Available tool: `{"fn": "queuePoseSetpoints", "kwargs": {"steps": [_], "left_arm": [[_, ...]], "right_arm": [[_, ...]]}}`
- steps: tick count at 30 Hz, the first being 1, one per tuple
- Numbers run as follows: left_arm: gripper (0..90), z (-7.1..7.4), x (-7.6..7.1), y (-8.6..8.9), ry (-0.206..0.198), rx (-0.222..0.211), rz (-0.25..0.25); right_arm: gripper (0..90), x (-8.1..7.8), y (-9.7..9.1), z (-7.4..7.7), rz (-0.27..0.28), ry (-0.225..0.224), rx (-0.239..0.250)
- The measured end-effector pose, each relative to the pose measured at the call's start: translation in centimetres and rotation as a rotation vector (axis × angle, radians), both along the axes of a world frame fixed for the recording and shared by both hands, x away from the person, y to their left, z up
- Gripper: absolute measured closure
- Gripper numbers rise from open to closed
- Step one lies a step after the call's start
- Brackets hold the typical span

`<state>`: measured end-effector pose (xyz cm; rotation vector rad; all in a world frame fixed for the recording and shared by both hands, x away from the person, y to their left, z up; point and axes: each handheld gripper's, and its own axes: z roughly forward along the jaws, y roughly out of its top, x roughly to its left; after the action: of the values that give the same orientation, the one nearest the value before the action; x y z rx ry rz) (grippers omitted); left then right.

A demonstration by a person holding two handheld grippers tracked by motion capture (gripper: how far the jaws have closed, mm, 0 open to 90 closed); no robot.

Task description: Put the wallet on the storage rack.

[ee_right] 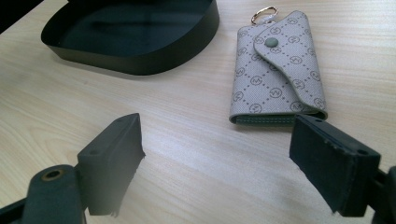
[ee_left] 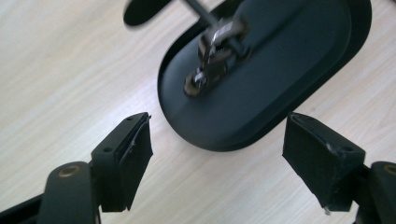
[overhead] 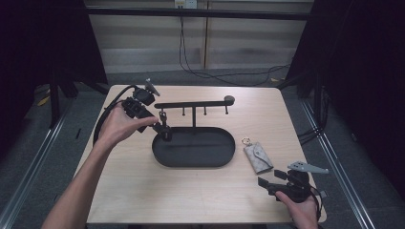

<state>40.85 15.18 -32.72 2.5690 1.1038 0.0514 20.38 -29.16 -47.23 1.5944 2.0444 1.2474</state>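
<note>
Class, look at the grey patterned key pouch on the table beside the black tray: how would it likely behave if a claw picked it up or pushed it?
The key pouch looks like soft, stitched fabric, so it would probably flex rather than stay stiff. It lies flat, so a push should slide it, not roll it. Its snapped flap and the ring at one end might shift or dangle when lifted.

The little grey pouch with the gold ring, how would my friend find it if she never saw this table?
Start at the wooden table and find the big black oval tray in the middle. Just right of the tray, lying flat on the wood, is the key pouch. It is the one pale thing there: grey patterned fabric, a snap-button flap and a gold ring on its far end.
</note>
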Motion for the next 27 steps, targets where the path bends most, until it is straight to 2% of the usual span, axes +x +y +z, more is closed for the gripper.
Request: {"fn": "queuePoseSetpoints", "kwargs": {"steps": [2,5,7,9,11,12,15,19,22,25,27], "left_arm": [[21.3,-0.2,-0.2,0.5,0.001,-0.002,0.009],[19.9,0.1,-1.1,1.4,-0.023,-0.005,0.002],[17.3,0.4,-1.6,2.0,-0.026,-0.022,-0.003],[17.6,0.5,-2.0,2.8,-0.051,-0.040,-0.004],[17.7,0.5,-2.3,3.3,-0.050,-0.051,-0.004],[17.7,0.3,-2.4,3.6,-0.046,-0.062,0.000],[18.1,-0.4,-2.7,4.2,-0.044,-0.054,0.023],[18.8,-1.6,-3.3,5.1,-0.057,-0.071,0.026],[19.2,-2.4,-3.7,5.7,-0.063,-0.067,0.046],[18.9,-2.8,-4.3,6.3,-0.086,-0.085,0.062],[18.9,-3.0,-4.9,6.7,-0.120,-0.109,0.060]], "right_arm": [[16.8,0.0,0.0,0.0,-0.001,0.003,0.000],[17.1,0.0,0.0,0.1,-0.002,0.006,0.001],[17.1,0.1,0.0,0.0,-0.002,0.004,0.001],[17.1,0.1,0.0,0.0,-0.005,0.006,0.002],[17.1,0.0,0.0,0.0,-0.004,0.002,0.001],[17.1,0.0,0.0,0.1,-0.005,0.001,0.001],[17.1,0.0,0.1,0.1,-0.004,0.007,-0.001],[17.1,0.0,0.1,0.1,-0.001,0.005,-0.004],[17.2,0.0,0.0,0.1,-0.004,0.001,-0.002],[17.2,0.0,0.1,0.1,-0.005,0.006,-0.004],[17.2,0.0,0.1,0.1,-0.003,0.004,-0.005]]}}
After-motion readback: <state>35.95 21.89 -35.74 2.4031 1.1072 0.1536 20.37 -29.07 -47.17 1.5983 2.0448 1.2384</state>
